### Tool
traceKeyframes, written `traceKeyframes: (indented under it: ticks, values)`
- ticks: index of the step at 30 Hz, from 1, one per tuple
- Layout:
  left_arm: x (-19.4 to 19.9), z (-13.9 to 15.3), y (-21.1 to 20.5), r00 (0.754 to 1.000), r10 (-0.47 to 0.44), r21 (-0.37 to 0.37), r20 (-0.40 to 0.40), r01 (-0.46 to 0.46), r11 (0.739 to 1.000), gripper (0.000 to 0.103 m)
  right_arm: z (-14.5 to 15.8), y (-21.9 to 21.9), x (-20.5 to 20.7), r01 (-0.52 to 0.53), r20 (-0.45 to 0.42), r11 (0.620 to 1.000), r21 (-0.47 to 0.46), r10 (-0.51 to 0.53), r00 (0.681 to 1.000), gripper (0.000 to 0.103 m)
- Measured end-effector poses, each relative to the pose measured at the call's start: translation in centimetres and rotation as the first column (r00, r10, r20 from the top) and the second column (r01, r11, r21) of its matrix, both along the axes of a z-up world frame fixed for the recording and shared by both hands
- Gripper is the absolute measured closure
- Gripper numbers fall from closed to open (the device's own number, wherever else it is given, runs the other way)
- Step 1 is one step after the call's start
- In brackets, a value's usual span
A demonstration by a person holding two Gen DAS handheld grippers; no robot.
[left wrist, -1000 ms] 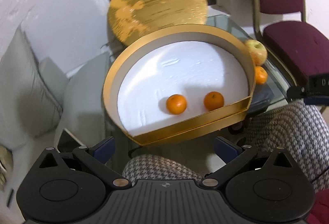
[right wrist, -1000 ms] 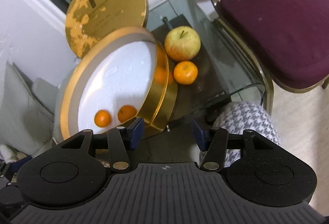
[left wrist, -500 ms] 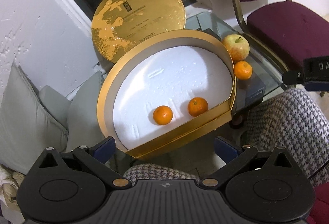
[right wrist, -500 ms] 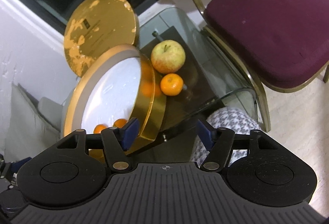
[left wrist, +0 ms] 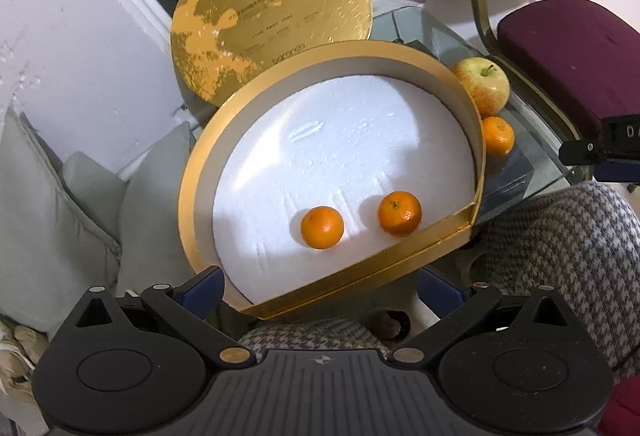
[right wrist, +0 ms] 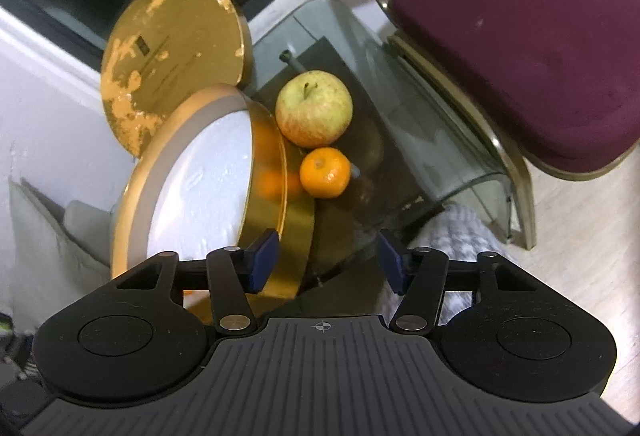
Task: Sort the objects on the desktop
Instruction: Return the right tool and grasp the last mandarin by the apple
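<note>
Step in hand: I judged myself midway through sorting fruit into the gold box (left wrist: 192,196); two were in, two were out.
Left gripper (left wrist: 320,286): I held it wide open and empty, above the box's near straight wall.
Box: it lay just ahead of my left fingers, white foam floor showing.
Sorted tangerines: one (left wrist: 322,227) sat ahead and centre, the other (left wrist: 399,213) ahead to its right, close to the near wall.
Right gripper (right wrist: 324,262): also spread open, holding nothing, its left finger over the box's gold wall.
Loose tangerine (right wrist: 325,172): ahead of my right fingers on the glass table (right wrist: 440,140), beside the box.
Apple (right wrist: 314,108): just beyond that tangerine, nearly touching it.
Next move: I reckoned reaching forward and closing on the loose tangerine, a round, rolling thing.
In the way: the box wall on its left and the apple behind left little room.
Around: gold lid (left wrist: 272,16) propped beyond the box; maroon chair (right wrist: 520,36) far right.
</note>
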State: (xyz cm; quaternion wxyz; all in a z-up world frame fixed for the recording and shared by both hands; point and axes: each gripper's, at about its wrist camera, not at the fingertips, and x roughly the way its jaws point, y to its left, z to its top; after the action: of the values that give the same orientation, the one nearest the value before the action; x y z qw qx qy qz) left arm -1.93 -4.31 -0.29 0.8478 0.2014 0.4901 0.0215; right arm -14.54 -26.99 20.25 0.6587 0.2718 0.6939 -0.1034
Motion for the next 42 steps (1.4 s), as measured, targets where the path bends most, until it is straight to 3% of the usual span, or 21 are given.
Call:
traceKeyframes:
  ticks: [6, 13, 22, 35, 42]
  values:
    - [2.1, -0.3, 2.3, 0.998, 0.063, -0.085, -0.006, -0.063, 0.994, 0.001, -3.9, 0.0, 2.7, 0.055, -0.043, 0.998, 0.010, -0.054, 0.998, 0.044]
    - [3.5, -1.4, 4.2, 0.993, 0.113, -0.105, -0.031, -0.116, 0.988, 0.001, -8.4, 0.0, 4.5, 0.137, -0.110, 0.991, 0.004, -0.136, 0.985, 0.044]
    - [4.2, -2.4, 5.9, 0.987, 0.151, -0.132, -0.058, -0.158, 0.979, 0.001, -11.1, 0.5, 5.2, 0.158, -0.165, 0.987, -0.025, -0.160, 0.973, 0.045]
    - [3.5, -2.5, 7.1, 0.982, 0.179, -0.152, -0.057, -0.185, 0.971, 0.001, -12.1, 0.4, 5.3, 0.165, -0.202, 0.984, -0.063, -0.174, 0.964, 0.056]
    - [1.6, -1.4, 7.7, 0.982, 0.190, -0.171, -0.022, -0.190, 0.967, 0.001, -8.7, 0.2, 4.1, 0.150, -0.158, 0.985, -0.083, -0.162, 0.974, 0.057]
